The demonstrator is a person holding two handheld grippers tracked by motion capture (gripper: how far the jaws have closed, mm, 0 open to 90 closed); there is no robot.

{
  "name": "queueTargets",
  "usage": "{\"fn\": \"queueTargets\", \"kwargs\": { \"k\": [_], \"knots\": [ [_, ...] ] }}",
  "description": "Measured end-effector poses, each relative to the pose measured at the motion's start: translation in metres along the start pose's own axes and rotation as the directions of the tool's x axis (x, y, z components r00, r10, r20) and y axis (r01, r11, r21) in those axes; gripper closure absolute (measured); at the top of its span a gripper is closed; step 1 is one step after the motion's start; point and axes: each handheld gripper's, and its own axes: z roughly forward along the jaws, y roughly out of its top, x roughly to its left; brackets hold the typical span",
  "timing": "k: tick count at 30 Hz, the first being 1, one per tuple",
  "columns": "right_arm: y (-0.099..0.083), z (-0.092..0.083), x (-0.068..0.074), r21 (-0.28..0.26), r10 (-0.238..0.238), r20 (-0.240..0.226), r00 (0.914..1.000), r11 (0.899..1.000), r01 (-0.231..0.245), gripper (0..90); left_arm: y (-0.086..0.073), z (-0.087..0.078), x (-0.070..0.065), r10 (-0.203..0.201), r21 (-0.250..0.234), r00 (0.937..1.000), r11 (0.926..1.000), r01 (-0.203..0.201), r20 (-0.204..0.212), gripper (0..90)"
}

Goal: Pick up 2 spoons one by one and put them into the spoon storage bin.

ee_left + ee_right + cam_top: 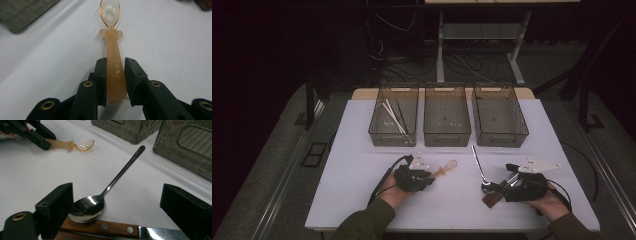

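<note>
Amber plastic spoon [113, 60], translucent with a clear oval bowl and matte flat handle reading "LUSN", lies on the white table [362, 165]; left gripper [115, 80] has its black jaws closed against that handle; right of the spoon, right gripper [116, 205] stands wide open over a polished steel spoon [100, 200] and a wooden-handled knife [105, 227].

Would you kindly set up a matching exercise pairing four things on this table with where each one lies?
Things:
1. translucent orange plastic spoon
2. shiny metal spoon
3. wooden-handled knife
4. white chopsticks

Places:
A. inside the leftmost smoky plastic bin
B. under the bowl of the metal spoon
C. handle between the jaws of the left gripper
D. bowl resting on the knife handle, between the right gripper's open jaws

Pairs: 1-C, 2-D, 3-B, 4-A
</note>
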Motion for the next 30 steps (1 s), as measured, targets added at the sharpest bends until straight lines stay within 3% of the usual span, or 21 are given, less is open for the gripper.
{"fn": "queueTargets", "kwargs": {
  "k": [9, 15, 21, 30],
  "knots": [
    [0.0, 0.003, 0.003, 0.0, -0.007, -0.015, 0.9999, 1.0, 0.007, 11.5, 0.002, 0.0, 0.003, -0.014, -0.001, 0.9999, 0.9999, 0.014, -0.001, 73.1],
    [0.0, 0.005, 0.003, 0.001, -0.005, -0.021, 0.9998, 1.0, 0.005, 11.5, 0.005, -0.005, 0.007, -0.006, -0.032, 0.9999, 0.9995, 0.007, 0.011, 73.2],
    [0.0, 0.005, 0.004, 0.003, -0.011, -0.019, 0.9998, 1.0, 0.011, 11.5, 0.012, -0.012, 0.009, -0.036, -0.059, 0.9989, 0.9975, 0.038, 0.029, 73.3],
    [0.0, 0.005, 0.003, 0.002, -0.013, -0.017, 0.9998, 1.0, 0.013, 11.5, 0.02, -0.02, 0.017, -0.042, -0.102, 0.9975, 0.9936, 0.048, 0.057, 73.3]
  ]
}}
